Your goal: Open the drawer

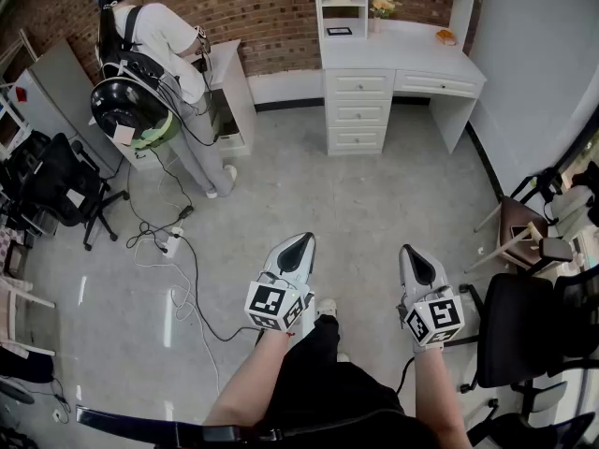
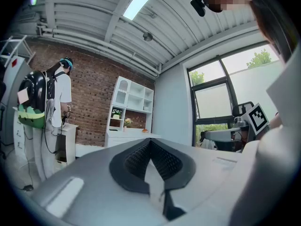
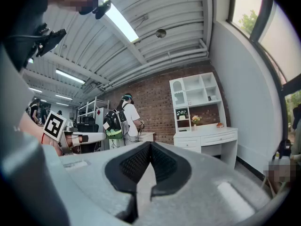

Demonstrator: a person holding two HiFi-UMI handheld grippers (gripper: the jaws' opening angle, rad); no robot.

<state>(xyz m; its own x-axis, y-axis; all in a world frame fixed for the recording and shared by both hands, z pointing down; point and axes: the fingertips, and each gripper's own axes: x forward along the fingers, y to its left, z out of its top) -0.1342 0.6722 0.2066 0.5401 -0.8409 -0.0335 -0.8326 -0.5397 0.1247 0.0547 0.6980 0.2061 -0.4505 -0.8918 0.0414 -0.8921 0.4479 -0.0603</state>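
Both my grippers are pinched closed and empty: the left gripper [image 1: 301, 243] and the right gripper [image 1: 413, 253] are held level, side by side, aimed across bare floor. The white desk [image 1: 402, 47] stands well ahead of them against the brick wall. Its stack of three drawers [image 1: 357, 110] lies about midway between my two lines of aim, and the wide drawer [image 1: 438, 84] sits nearer the right gripper's line. Which one is meant I can't judge from here. Their fronts run crosswise to me, so the pull would come straight back. A person with a backpack [image 1: 154, 45] stands far left, a floor cable [image 1: 182, 251] lies left, and an office chair [image 1: 524, 330] is just right. None blocks the way.
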